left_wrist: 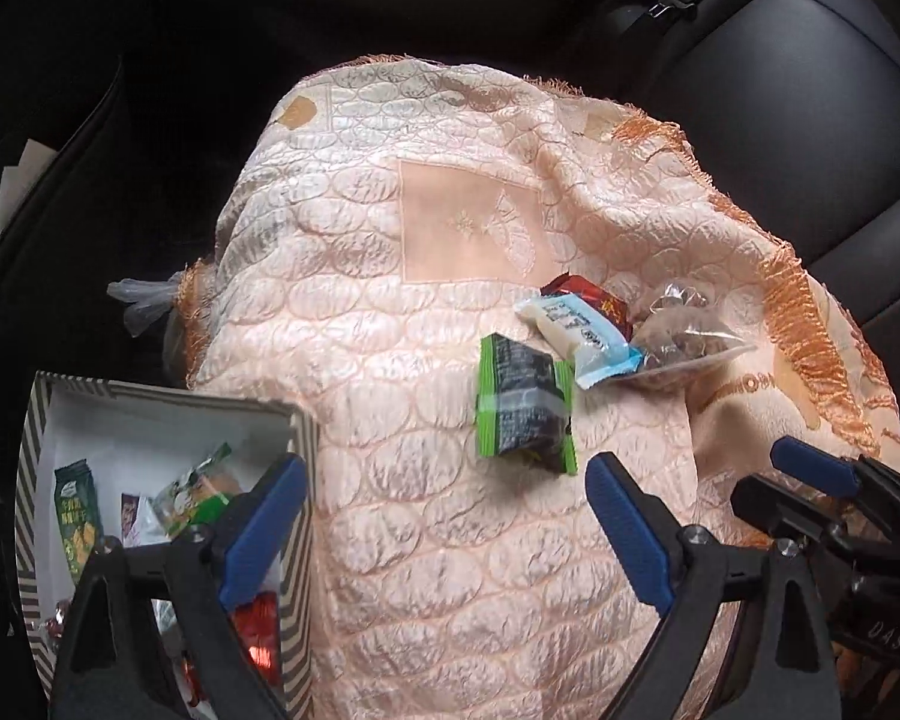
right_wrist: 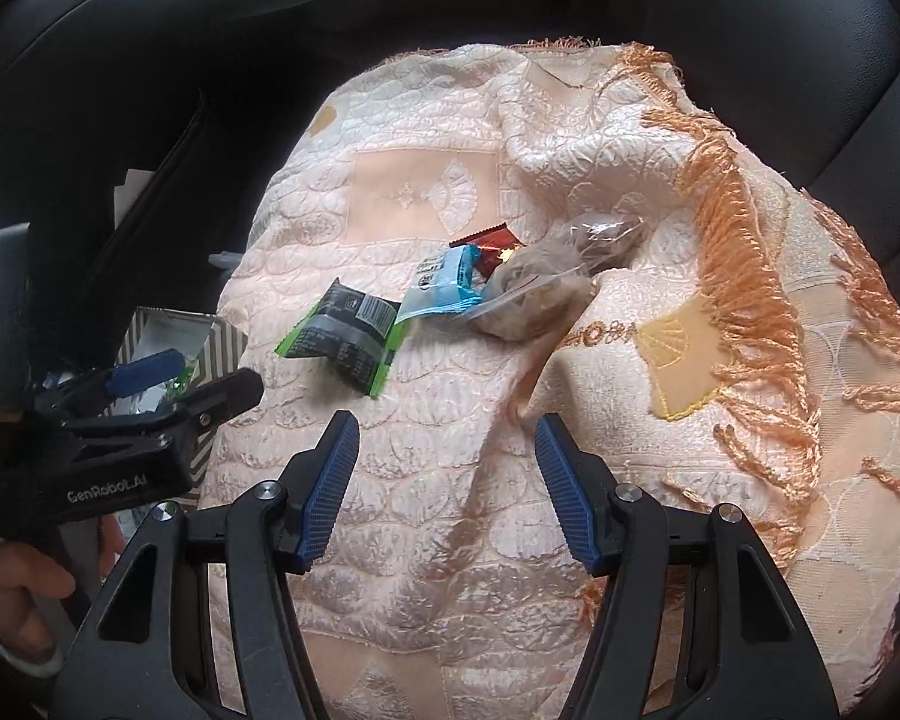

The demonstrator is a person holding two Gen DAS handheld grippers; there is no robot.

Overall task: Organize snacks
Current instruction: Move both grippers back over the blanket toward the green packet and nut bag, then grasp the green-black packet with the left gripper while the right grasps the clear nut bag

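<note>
Snacks awaited sorting: green-edged black foil packet (left_wrist: 525,405) lay loose on peach quilted cloth (left_wrist: 390,540); left tongs (left_wrist: 444,531), jaws wide apart and empty, should straddle it squarely; right tongs (right_wrist: 447,492) hung half-open, empty.

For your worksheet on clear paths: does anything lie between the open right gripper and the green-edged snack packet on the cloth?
Nothing visible does. Only bare quilted cloth lies between the right gripper and the green-edged packet. The blue-white packet lies beyond it, touching its far corner.
</note>
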